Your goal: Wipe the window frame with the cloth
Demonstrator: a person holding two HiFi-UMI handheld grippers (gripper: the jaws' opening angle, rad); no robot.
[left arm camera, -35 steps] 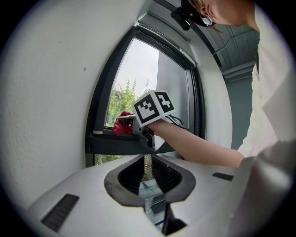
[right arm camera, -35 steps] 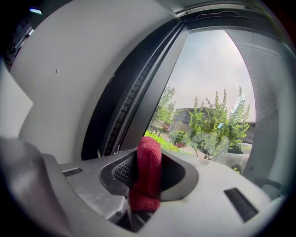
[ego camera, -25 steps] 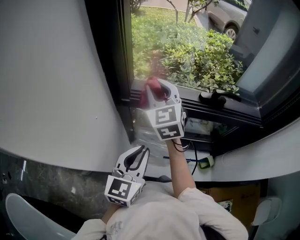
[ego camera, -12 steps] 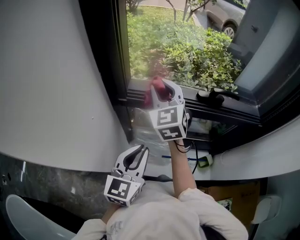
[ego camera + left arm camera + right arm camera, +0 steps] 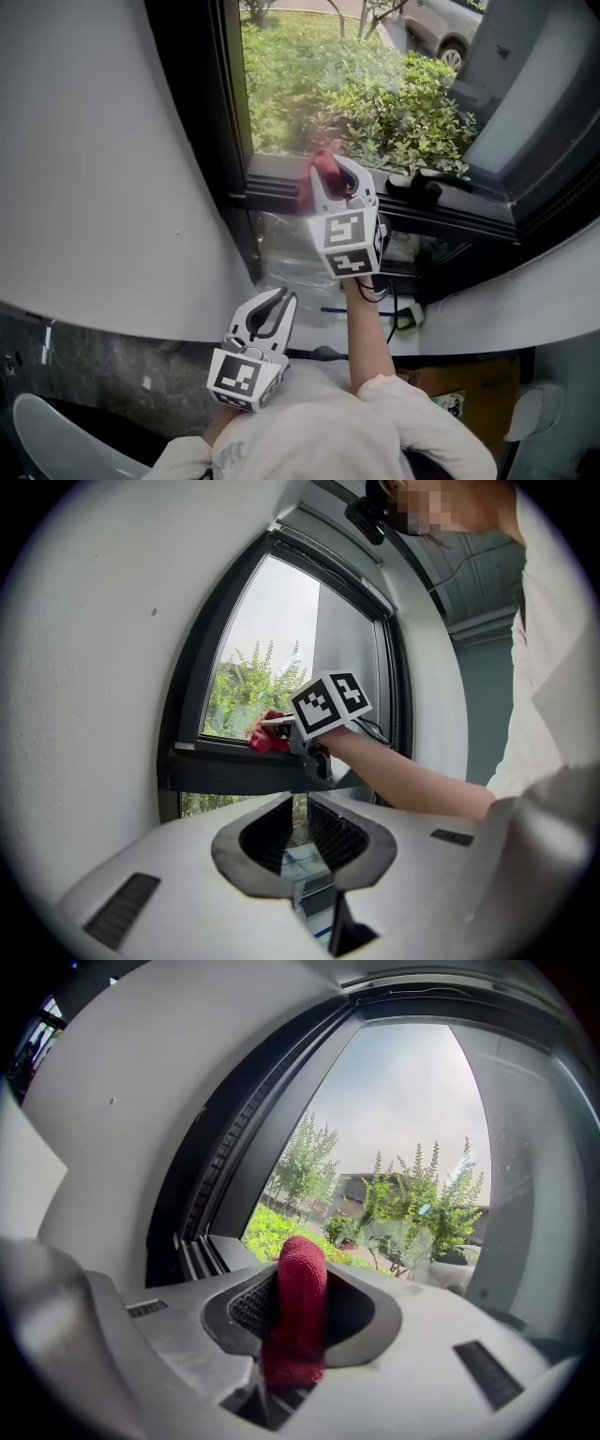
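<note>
The right gripper [image 5: 336,180] has slid rightward along the lower rail of the window frame [image 5: 267,183] at upper centre, pinching the soft, light red cloth [image 5: 323,165] mid-fold, while the left gripper [image 5: 281,298] waits closed and empty.

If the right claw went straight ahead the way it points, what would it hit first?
Probably the lower window frame: the red cloth in the right claw leads and would press there, though depth is hard to judge.
</note>
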